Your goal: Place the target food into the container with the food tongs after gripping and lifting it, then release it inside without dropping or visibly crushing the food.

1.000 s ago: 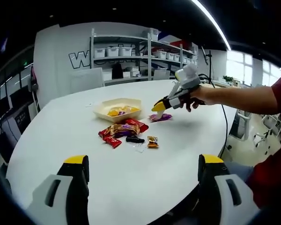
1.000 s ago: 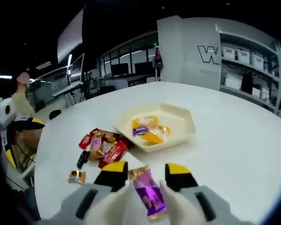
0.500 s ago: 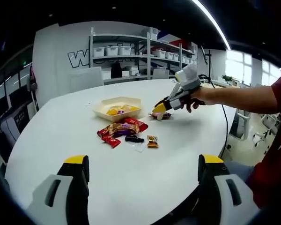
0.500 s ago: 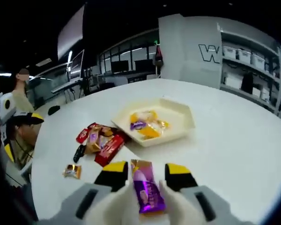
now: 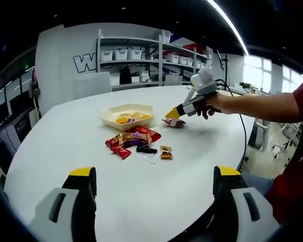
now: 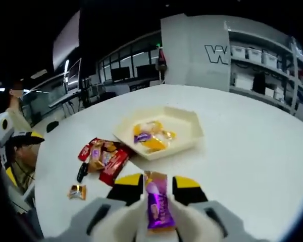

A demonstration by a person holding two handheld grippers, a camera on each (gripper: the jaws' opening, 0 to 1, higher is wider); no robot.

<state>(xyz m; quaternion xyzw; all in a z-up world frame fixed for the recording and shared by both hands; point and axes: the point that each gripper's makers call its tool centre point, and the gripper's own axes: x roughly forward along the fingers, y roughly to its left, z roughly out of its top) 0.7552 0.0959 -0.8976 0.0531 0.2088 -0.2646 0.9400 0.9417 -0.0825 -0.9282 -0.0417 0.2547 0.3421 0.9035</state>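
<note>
A purple-wrapped snack bar (image 6: 158, 207) stands lengthwise between the yellow tips of my right gripper (image 6: 158, 184), which is shut on it. In the left gripper view that gripper (image 5: 174, 114) holds the purple bar (image 5: 173, 122) just over the white table, to the right of the cream tray (image 5: 111, 119). The tray (image 6: 193, 132) lies ahead of the right jaws and holds several orange, yellow and purple wrapped sweets (image 6: 150, 138). My left gripper (image 5: 155, 174) hovers over the near part of the table, open, with nothing between its jaws.
A pile of red and brown wrapped snacks (image 5: 133, 139) lies in front of the tray, with a black bar (image 5: 146, 149) and a small gold sweet (image 5: 165, 152) beside it. The round white table (image 5: 141, 201) ends close on the right. Shelves with bins (image 5: 136, 55) stand behind.
The purple bar has turned from slanted to straight between the right jaws, which have closed in on it and risen slightly. The left gripper has stayed still.
</note>
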